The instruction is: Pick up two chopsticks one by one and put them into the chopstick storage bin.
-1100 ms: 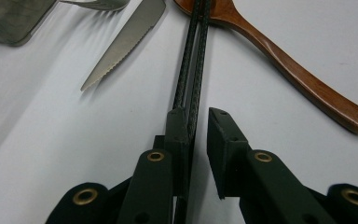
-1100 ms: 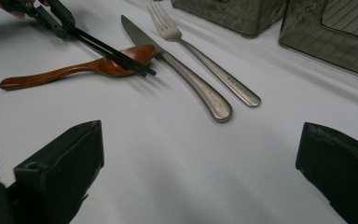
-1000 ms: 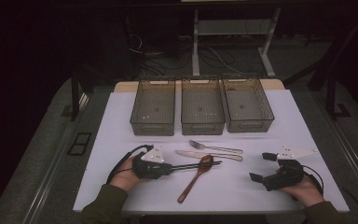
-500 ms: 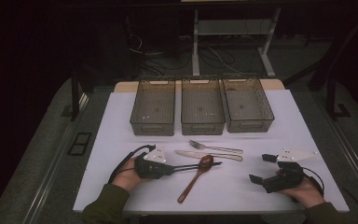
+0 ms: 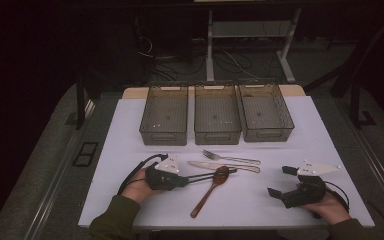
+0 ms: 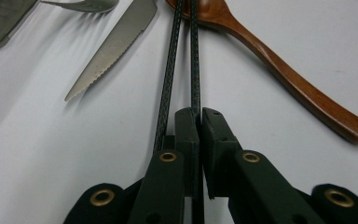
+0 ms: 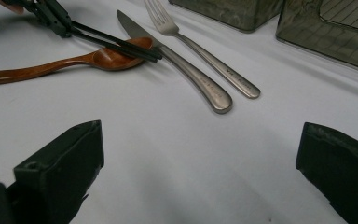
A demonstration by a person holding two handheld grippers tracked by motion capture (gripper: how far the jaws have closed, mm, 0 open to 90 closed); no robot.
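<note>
A pair of black chopsticks [image 5: 210, 175] lies level over the bowl of a brown wooden spoon [image 5: 207, 192]. My left gripper [image 5: 187, 179] is shut on the chopsticks' near ends. Its jaws have just been closing, and in the left gripper view the pads [image 6: 189, 126] press on both chopsticks [image 6: 170, 70]. A steel knife [image 5: 220, 166] and fork [image 5: 230, 158] lie just beyond the spoon. At the table's right front, my right gripper [image 5: 281, 181] rests open on the white surface with nothing between its jaws [image 7: 200, 140].
Three empty smoky-clear bins [image 5: 163, 136], [image 5: 217, 136], [image 5: 267, 134] stand in a row at the back of the white table top [image 5: 125, 135]. The right gripper view has the knife [image 7: 186, 74], fork [image 7: 214, 63] and spoon [image 7: 51, 67] ahead of it.
The two chopsticks have drawn slightly closer together in the left gripper. Neither hand has shifted, and the cutlery lies as before.
</note>
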